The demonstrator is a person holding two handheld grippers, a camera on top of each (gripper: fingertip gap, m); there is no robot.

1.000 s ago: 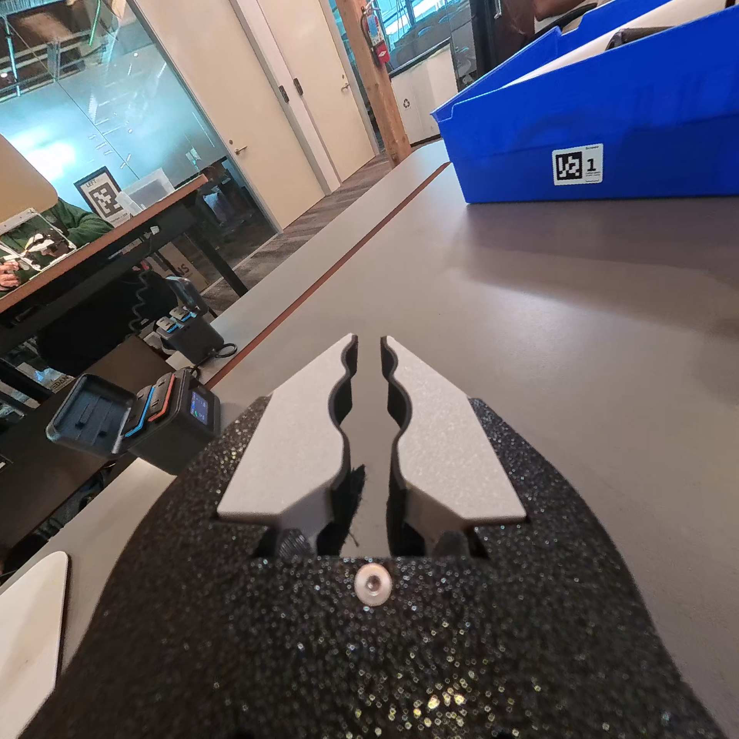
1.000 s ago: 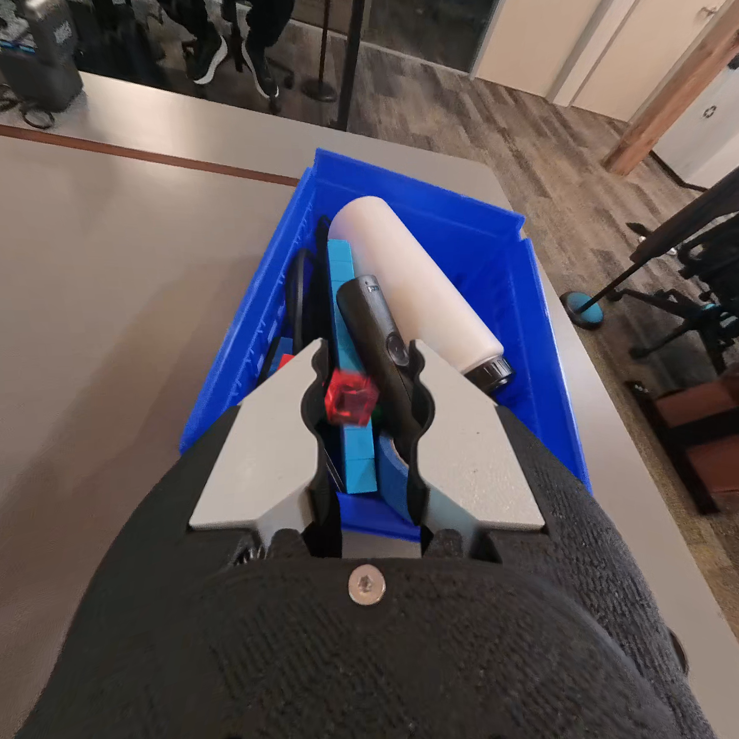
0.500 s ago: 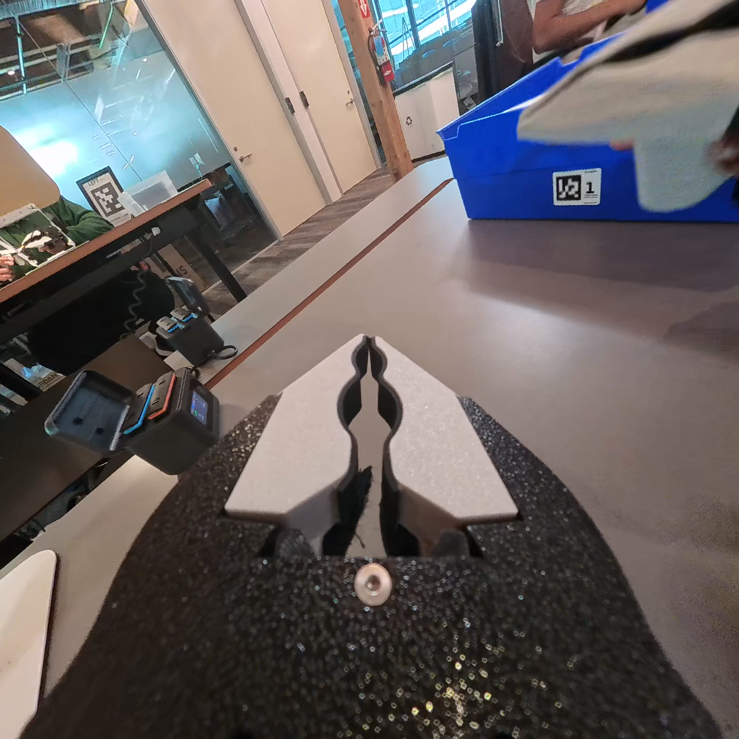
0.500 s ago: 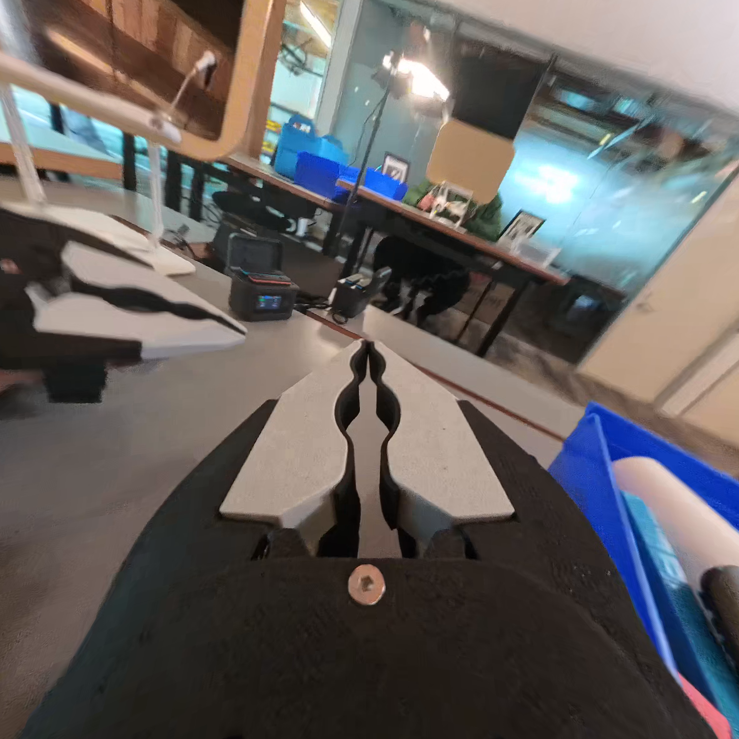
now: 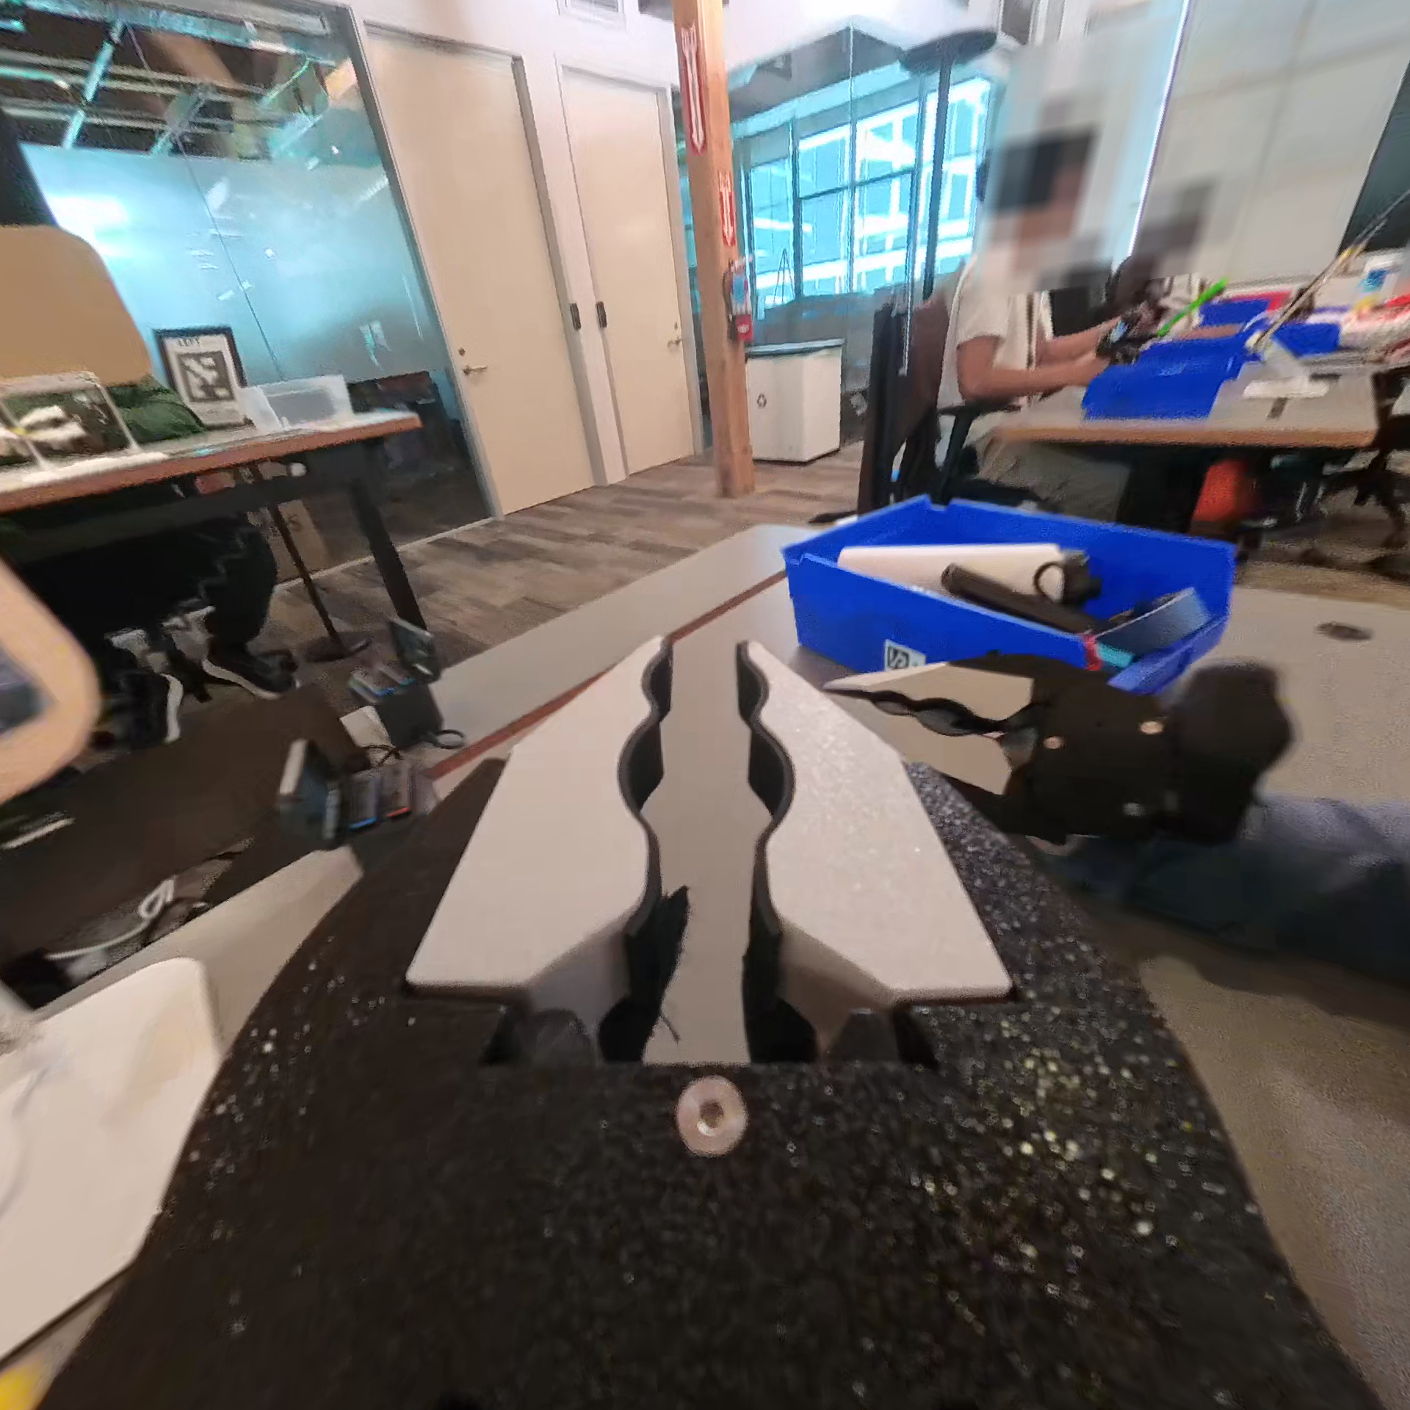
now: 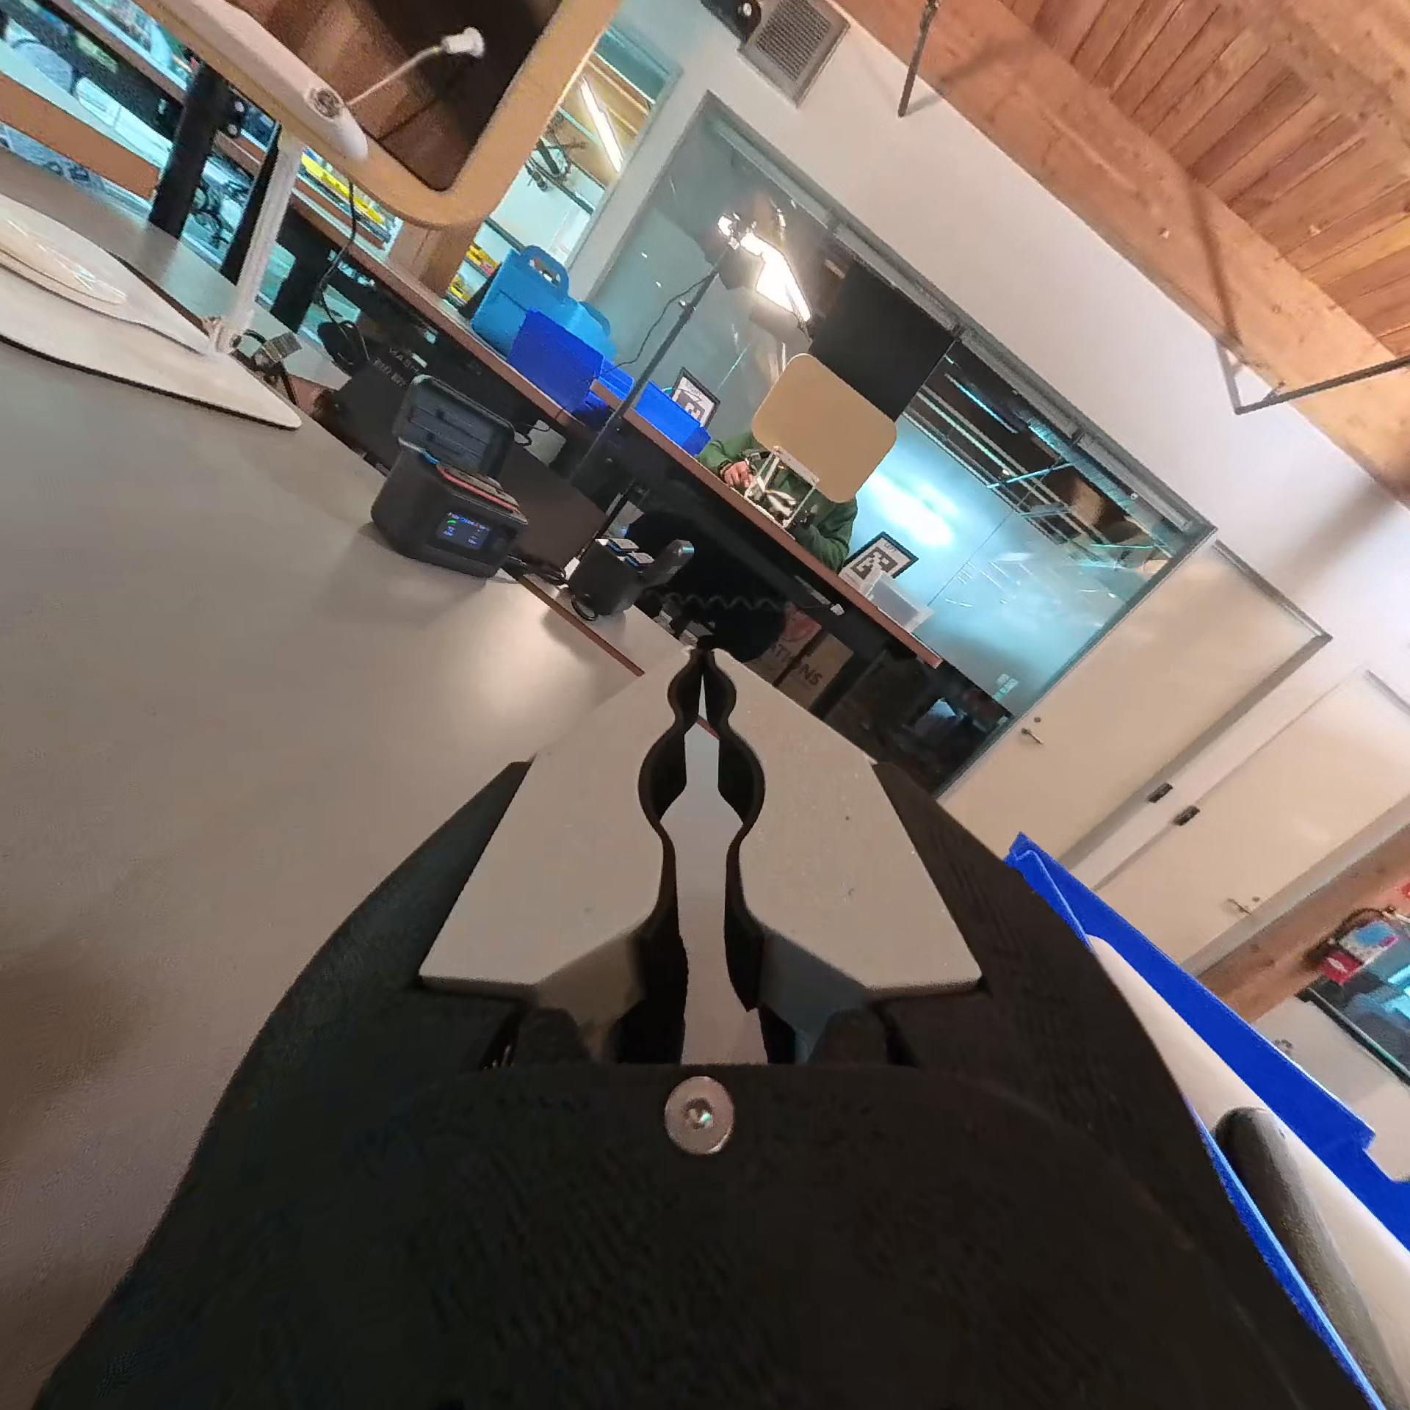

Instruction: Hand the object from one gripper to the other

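While the left gripper [image 5: 703, 660] is being held slightly parted and empty above the grey table [image 5: 1259, 1068], the right gripper [image 6: 700, 662] is being kept pinched together, empty, before the blue bin [image 5: 915, 626]; the task's object cannot be identified.

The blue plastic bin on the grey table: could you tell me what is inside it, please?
Inside the blue plastic bin lie a white cylinder, a black tube-shaped object and a dark blue curved piece; its walls hide anything lower.

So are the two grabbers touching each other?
Apart. The left wrist view shows the right gripper off to the side of the left gripper, with bare table between their tips.
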